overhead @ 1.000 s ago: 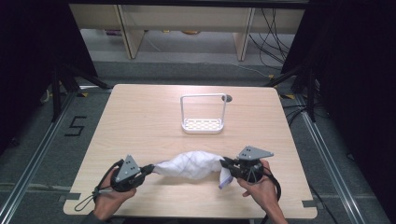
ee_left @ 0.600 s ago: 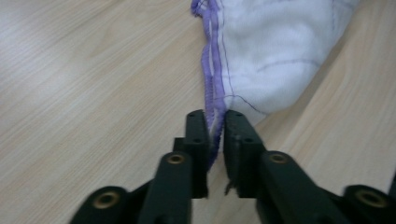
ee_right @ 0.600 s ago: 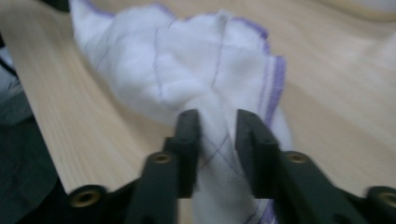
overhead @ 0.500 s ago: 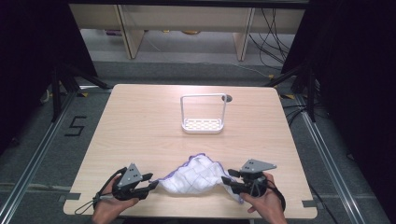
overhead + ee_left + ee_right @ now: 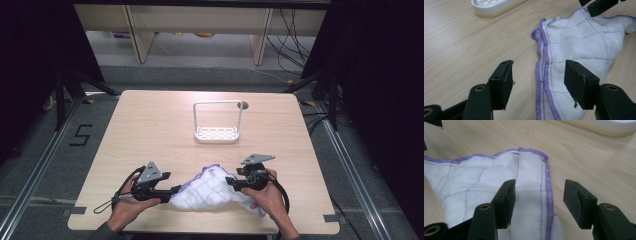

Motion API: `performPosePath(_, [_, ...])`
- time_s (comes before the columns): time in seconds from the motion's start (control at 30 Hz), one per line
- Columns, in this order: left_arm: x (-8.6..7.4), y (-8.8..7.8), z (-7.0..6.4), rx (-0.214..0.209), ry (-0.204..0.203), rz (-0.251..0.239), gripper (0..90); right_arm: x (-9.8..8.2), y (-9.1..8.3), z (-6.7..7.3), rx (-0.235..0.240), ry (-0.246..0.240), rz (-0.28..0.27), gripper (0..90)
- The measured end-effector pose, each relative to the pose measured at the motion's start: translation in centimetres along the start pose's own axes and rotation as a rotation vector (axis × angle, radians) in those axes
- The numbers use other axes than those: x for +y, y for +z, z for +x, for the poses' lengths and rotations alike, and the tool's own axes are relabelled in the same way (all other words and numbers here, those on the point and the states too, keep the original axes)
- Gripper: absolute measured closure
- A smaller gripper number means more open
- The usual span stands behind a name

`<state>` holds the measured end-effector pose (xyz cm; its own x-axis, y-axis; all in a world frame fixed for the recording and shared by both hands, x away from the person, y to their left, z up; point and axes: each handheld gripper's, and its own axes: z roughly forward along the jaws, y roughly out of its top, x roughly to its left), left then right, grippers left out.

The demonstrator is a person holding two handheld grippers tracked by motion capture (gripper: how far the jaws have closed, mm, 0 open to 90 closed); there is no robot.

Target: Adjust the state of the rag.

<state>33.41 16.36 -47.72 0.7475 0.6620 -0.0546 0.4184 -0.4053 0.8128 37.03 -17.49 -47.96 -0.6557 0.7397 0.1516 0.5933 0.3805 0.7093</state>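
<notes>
Surface point(image 5: 150, 125) of pale wood, wide and mostly bare. Far off toward the back edge, white rack point(image 5: 217, 122) with its tall wire handle, well apart from the action. Down at the near edge, white quilted cloth point(image 5: 207, 190) with purple hem, lying slack in a low heap, long axis running side to side, straight across between the two hands. Peak of the heap pointing away toward the rack; one loose corner trailing off near the right hand. Left gripper point(image 5: 175, 191) at the cloth's left end, low and level, aimed rightward along that long axis. Right gripper point(image 5: 231, 182) at the opposite end, aimed leftward. Both about equally near, one per end. Jaws on both sides just been opening, now standing well apart with nothing pinched: left gripper point(image 5: 537, 80) straddling the purple hem point(image 5: 541, 75), pads clear of it; right gripper point(image 5: 537, 195) likewise astride the stitched edge point(image 5: 549, 192), cloth under the gap, no squeeze. Looks like a release, cloth left resting on the wood.
</notes>
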Motion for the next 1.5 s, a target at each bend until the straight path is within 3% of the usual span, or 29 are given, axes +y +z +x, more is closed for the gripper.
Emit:
performPosePath(0.03, [0.0, -0.1, 0.3, 0.002, -0.023, -0.013, 38.5, 0.0, 0.2, 0.2, 0.014, 0.022, 0.008, 52.2])
performPosePath(0.07, [0.0, -0.1, 0.3, 0.002, -0.023, -0.013, 38.4, 0.0, 0.2, 0.2, 0.014, 0.022, 0.008, 52.2])
performPosePath(0.1, [0.1, -0.2, 0.5, -0.003, -0.031, -0.018, 38.3, 0.1, 0.4, 0.6, 0.046, 0.002, 0.063, 69.0])
performPosePath(0.13, [0.1, -0.3, 0.7, -0.002, -0.058, -0.024, 38.2, 0.1, 0.5, 0.7, 0.063, -0.029, 0.071, 74.7])
performPosePath(0.2, [0.1, -0.3, 0.8, -0.001, -0.067, -0.026, 37.8, 0.0, 0.6, 0.9, 0.066, -0.043, 0.061, 79.5])
performPosePath(0.23, [0.1, -0.4, 1.0, -0.005, -0.066, -0.030, 37.2, 0.0, -0.1, 1.3, 0.096, -0.050, 0.055, 86.8])
performPosePath(0.33, [0.0, -0.3, 1.2, -0.011, -0.078, -0.031, 37.0, 0.1, -1.1, 1.7, 0.096, -0.088, 0.029, 88.9])
performPosePath(0.4, [0.2, -0.1, 1.3, -0.012, -0.098, -0.038, 36.7, -0.2, -2.6, 2.1, 0.097, -0.125, -0.029, 89.2])
performPosePath(0.53, [0.7, 0.4, 1.4, -0.028, -0.095, -0.015, 36.8, -1.4, -4.9, 3.2, 0.104, -0.166, -0.059, 89.3])
performPosePath(0.73, [2.0, 2.5, 1.4, -0.080, -0.095, 0.023, 40.8, -3.3, -7.0, 3.3, 0.075, -0.151, -0.083, 89.4])
performPosePath(0.77, [2.7, 3.5, 1.1, -0.099, -0.076, 0.051, 41.9, -3.8, -7.1, 3.0, 0.072, -0.153, -0.092, 89.4])
performPosePath(0.8, [2.7, 3.5, 1.1, -0.099, -0.076, 0.051, 42.9, -3.8, -7.1, 3.0, 0.072, -0.153, -0.092, 89.4])
performPosePath(0.83, [3.4, 4.6, 0.8, -0.118, -0.035, 0.077, 44.0, -4.0, -7.1, 3.0, 0.070, -0.151, -0.090, 89.4])
performPosePath(0.9, [3.8, 5.1, 0.5, -0.126, -0.035, 0.084, 45.6, -4.0, -7.1, 3.1, 0.075, -0.139, -0.083, 89.4])
performPosePath(0.93, [4.1, 5.6, 0.5, -0.140, -0.011, 0.104, 45.9, -4.0, -7.0, 3.0, 0.074, -0.152, -0.085, 89.4])
performPosePath(1.03, [5.2, 7.3, 0.0, -0.154, 0.005, 0.156, 47.1, -4.0, -6.9, 3.1, 0.072, -0.154, -0.085, 89.4])
performPosePath(1.2, [5.3, 8.8, -0.6, -0.133, 0.048, 0.209, 49.6, -4.0, -7.0, 3.3, 0.079, -0.146, -0.089, 89.4])
performPosePath(1.3, [5.3, 9.9, -1.0, -0.125, 0.110, 0.269, 55.3, -4.0, -7.0, 3.3, 0.082, -0.146, -0.091, 89.4])
performPosePath(1.33, [5.3, 9.9, -1.0, -0.125, 0.110, 0.269, 60.6, -4.0, -7.0, 3.3, 0.082, -0.146, -0.091, 89.4])
performPosePath(1.37, [5.1, 10.3, -1.0, -0.134, 0.135, 0.277, 66.6, -4.0, -7.0, 3.2, 0.080, -0.152, -0.091, 89.4])
performPosePath(1.47, [4.9, 10.8, -1.3, -0.111, 0.151, 0.289, 83.3, -3.9, -7.1, 3.2, 0.085, -0.152, -0.090, 89.4])
performPosePath(1.5, [4.9, 10.9, -1.4, -0.108, 0.175, 0.294, 83.3, -3.9, -7.1, 3.2, 0.080, -0.156, -0.093, 89.4])
